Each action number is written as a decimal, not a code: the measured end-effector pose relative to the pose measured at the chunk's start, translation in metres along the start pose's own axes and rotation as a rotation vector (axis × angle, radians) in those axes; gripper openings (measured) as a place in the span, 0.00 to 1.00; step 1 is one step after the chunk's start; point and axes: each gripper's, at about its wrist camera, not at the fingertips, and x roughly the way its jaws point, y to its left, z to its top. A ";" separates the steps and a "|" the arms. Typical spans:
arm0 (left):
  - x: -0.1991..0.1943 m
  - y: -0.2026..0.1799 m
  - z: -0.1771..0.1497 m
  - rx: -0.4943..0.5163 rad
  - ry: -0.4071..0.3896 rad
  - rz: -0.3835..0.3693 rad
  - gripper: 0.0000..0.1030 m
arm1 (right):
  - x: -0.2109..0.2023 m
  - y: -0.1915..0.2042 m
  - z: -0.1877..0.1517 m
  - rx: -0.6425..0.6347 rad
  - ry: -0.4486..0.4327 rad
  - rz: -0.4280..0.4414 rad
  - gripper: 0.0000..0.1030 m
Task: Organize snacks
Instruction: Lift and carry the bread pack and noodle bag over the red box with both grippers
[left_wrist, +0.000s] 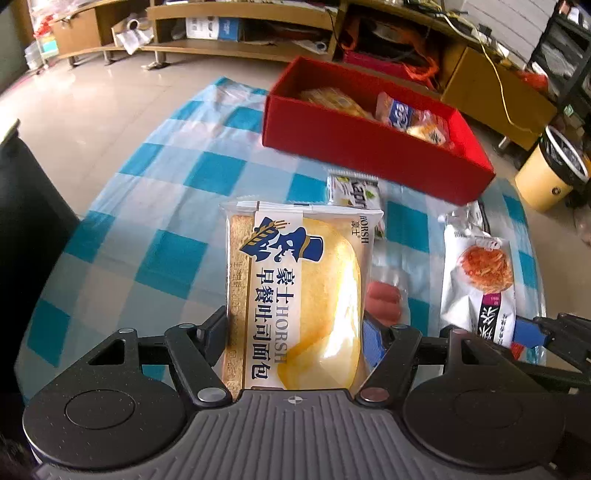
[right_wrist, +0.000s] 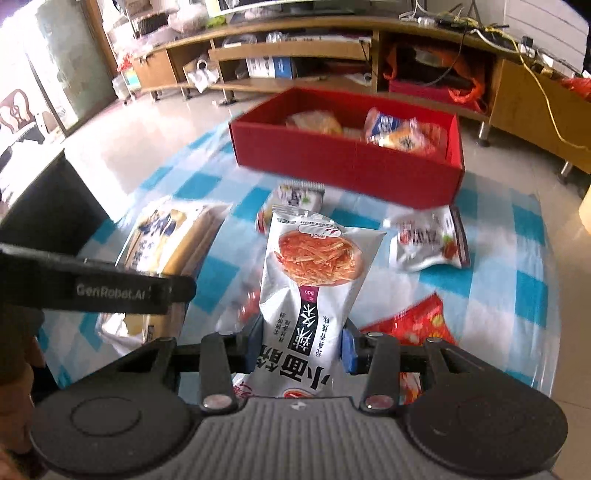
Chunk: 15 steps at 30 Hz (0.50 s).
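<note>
While you hold a packet in each gripper, the red box (left_wrist: 369, 147) waits ahead on the checked cloth (left_wrist: 155, 177), already holding a few wrapped snacks. Your left gripper (left_wrist: 295, 332) has its jaws set wide and pressed on the sides of the bread packet (left_wrist: 295, 280), which stands up off the cloth between the blue pads. Your right gripper (right_wrist: 301, 343) is closed much narrower, pinching the silver noodle-snack pouch (right_wrist: 310, 280) near its lower half, so the top of the pouch stands free above the jaws.

Mind the risks from here. The bread is soft and its wrapper slick, so a tighter squeeze could crush the loaf, and a looser one could let it slide out. The pouch is gripped low and may flop or twist as you swing it, catching the near wall of the box instead of clearing it. Both grippers sit close together, so they could knock each other if you carry both to the box at once.

Other packets lie loose on the cloth: a small green-and-white packet (left_wrist: 352, 190) near the box, a silver packet (right_wrist: 428, 240), a red bag (right_wrist: 413, 325) and a sausage pack (left_wrist: 384, 299) just beside the bread. The cloth covers a table over a pale tiled floor, with low wooden shelving (left_wrist: 240, 22) and a yellow bin (left_wrist: 550, 177) beyond.
</note>
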 end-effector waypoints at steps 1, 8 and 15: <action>-0.003 0.001 0.001 -0.003 -0.010 0.005 0.73 | -0.002 0.001 0.002 -0.001 -0.007 0.003 0.39; -0.021 -0.004 0.016 -0.011 -0.077 -0.009 0.73 | -0.013 -0.005 0.011 0.016 -0.058 0.010 0.39; -0.018 -0.012 0.036 -0.043 -0.052 -0.065 0.73 | -0.010 -0.023 0.029 0.067 -0.088 -0.012 0.39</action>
